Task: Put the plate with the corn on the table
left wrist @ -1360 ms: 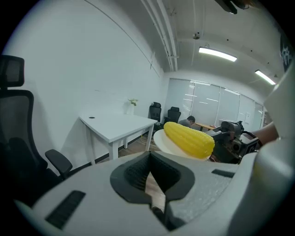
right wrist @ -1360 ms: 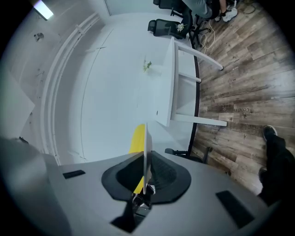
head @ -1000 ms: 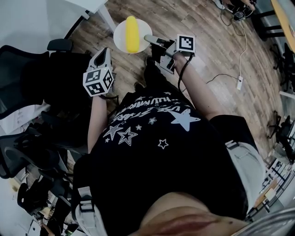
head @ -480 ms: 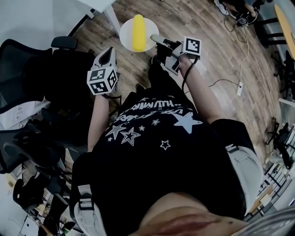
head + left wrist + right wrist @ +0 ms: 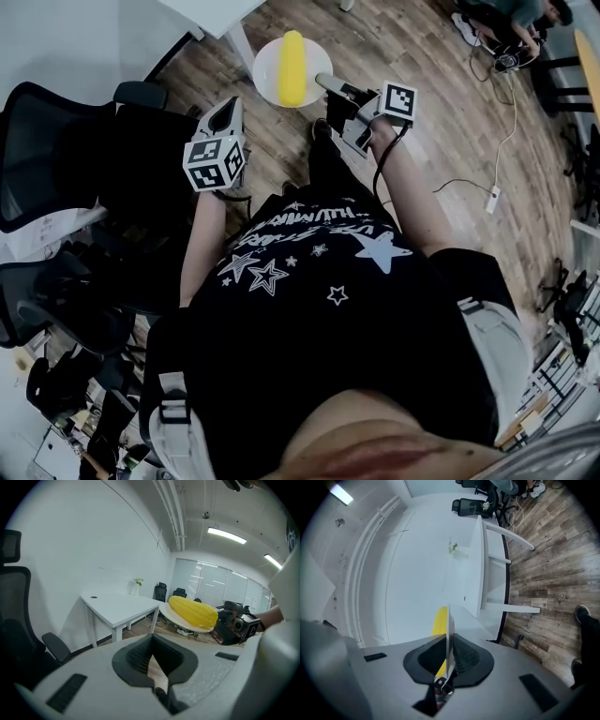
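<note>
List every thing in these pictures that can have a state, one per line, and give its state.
plate: held in the air by its rim, above the wooden floor, not yet on the table.
corn: lying on the plate.
right gripper: shut on the plate's rim.
left gripper: jaws together, nothing between them.
table: standing ahead, no plate on it.

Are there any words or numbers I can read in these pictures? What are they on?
Black shirt: two lines of white letters, seen upside down, too blurred to read.
Cubes on the left gripper and right gripper: black-and-white square markers, no words.
Plate, corn: no writing.
</note>
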Motion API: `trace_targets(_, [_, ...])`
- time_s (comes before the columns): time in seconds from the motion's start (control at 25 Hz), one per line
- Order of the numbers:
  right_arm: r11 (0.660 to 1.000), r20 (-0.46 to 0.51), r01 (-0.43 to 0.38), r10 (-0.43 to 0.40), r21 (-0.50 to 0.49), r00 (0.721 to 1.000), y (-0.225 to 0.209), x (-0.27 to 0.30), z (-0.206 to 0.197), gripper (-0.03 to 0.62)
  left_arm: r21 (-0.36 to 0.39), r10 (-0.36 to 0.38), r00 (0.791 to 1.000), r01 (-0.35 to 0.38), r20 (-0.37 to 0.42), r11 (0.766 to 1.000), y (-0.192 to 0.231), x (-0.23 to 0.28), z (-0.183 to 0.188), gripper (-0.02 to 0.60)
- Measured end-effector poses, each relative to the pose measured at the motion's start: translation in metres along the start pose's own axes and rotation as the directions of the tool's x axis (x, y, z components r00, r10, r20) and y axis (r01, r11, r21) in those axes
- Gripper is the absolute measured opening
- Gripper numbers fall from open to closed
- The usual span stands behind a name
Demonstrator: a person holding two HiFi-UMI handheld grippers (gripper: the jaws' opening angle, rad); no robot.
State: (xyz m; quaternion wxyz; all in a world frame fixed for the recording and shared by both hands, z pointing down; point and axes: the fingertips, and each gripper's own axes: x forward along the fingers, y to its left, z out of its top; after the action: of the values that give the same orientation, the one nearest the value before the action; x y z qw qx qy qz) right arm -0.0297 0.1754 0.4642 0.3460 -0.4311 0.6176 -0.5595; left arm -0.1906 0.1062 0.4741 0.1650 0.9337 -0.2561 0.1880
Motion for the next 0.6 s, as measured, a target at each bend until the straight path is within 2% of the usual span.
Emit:
trace_targets(0.24, [1.0,-0.007,-0.016,0.016,-0.018,1.0,-0.01,0.003,0.011,0.031,0.011,0.019,1.0,-0.019,0.019,1.0,0.005,0.012,0.0,0.005])
trace_targets(0.6, [0.999,-0.053,-0.042,0.041,-0.029,0.998,-0.013,0.041,0.112,0.031,-0.002,0.049,0.999,-0.049,0.02,0.999,0.015,0.101,0.058,0.005])
